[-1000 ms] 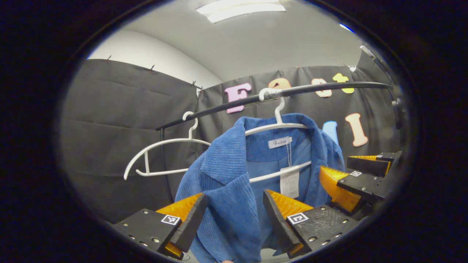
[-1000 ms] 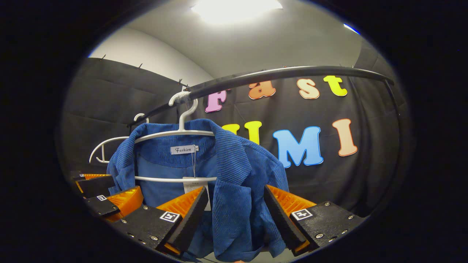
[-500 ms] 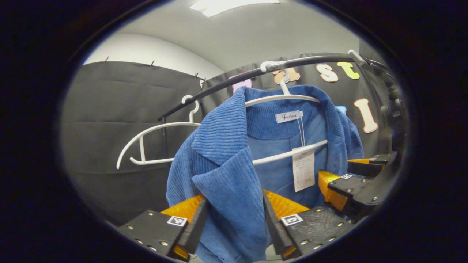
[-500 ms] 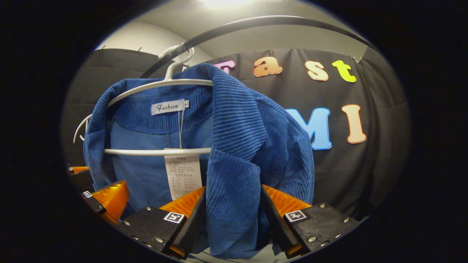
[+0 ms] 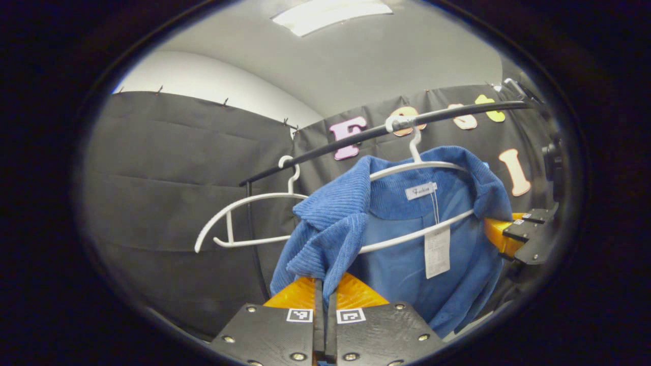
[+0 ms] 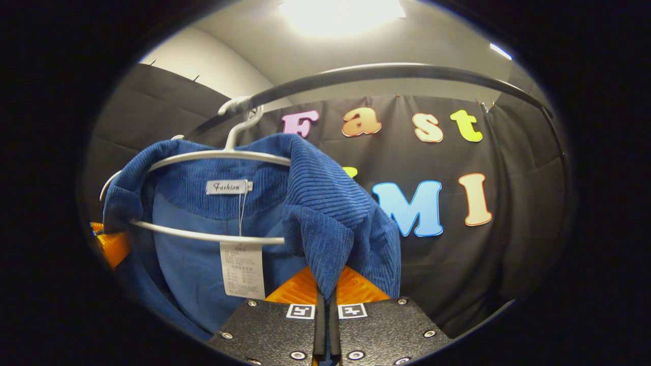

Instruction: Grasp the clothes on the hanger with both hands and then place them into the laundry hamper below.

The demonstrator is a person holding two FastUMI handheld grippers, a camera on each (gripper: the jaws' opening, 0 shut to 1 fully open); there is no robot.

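A blue corduroy jacket (image 5: 402, 244) hangs on a white hanger (image 5: 432, 165) from a black rail (image 5: 366, 136). In the left gripper view my left gripper (image 5: 323, 287) is shut on the jacket's left front lapel, which is pulled off the hanger's shoulder. In the right gripper view the same jacket (image 6: 203, 249) hangs on its hanger (image 6: 218, 155), and my right gripper (image 6: 325, 290) is shut on the right lapel. The right gripper (image 5: 513, 236) also appears at the far right of the left gripper view. The left gripper (image 6: 109, 244) shows at the left edge of the right gripper view.
A second, bare white hanger (image 5: 244, 218) hangs on the rail to the left of the jacket. The rail's black upright post (image 5: 254, 239) stands behind it. A paper tag (image 5: 437, 251) dangles inside the jacket. The black cloth wall is close behind.
Both grippers went from open around the lapels to shut on them. The lapels are now pulled down and forward off the hanger's shoulders.
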